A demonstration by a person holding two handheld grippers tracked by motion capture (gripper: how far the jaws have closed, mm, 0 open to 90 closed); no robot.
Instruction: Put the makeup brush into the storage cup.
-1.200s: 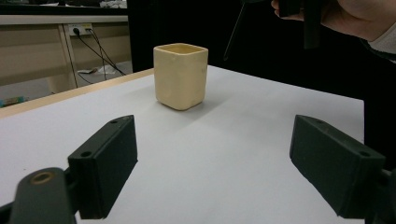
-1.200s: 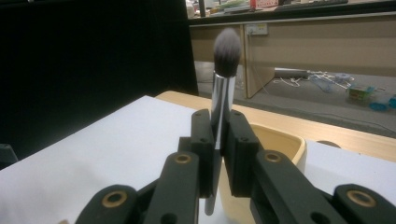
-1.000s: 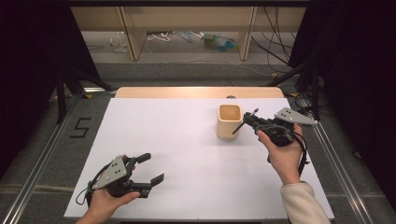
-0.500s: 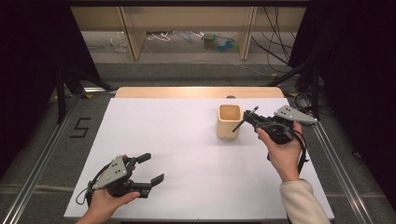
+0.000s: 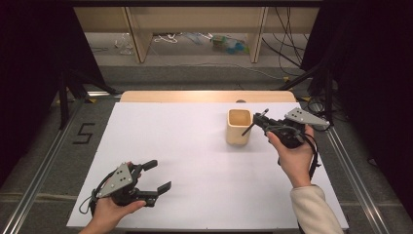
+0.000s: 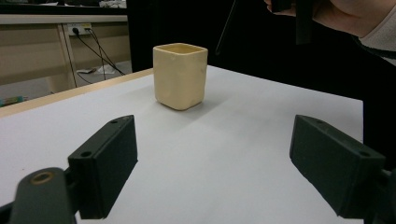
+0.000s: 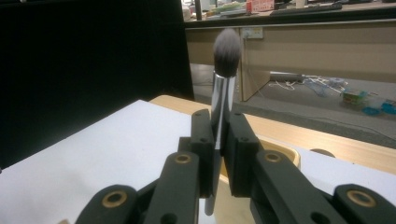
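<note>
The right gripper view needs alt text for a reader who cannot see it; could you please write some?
The right gripper has its black jaws shut on a makeup brush, bristles pointing up. Just beyond the jaws is the rim of a cream cup on the white table, with a wooden shelf unit behind.

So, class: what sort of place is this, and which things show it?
Probably a lab set up for recording: a white table framed by black curtains, loose cables on the floor, and hand-held grippers, left gripper open.
</note>
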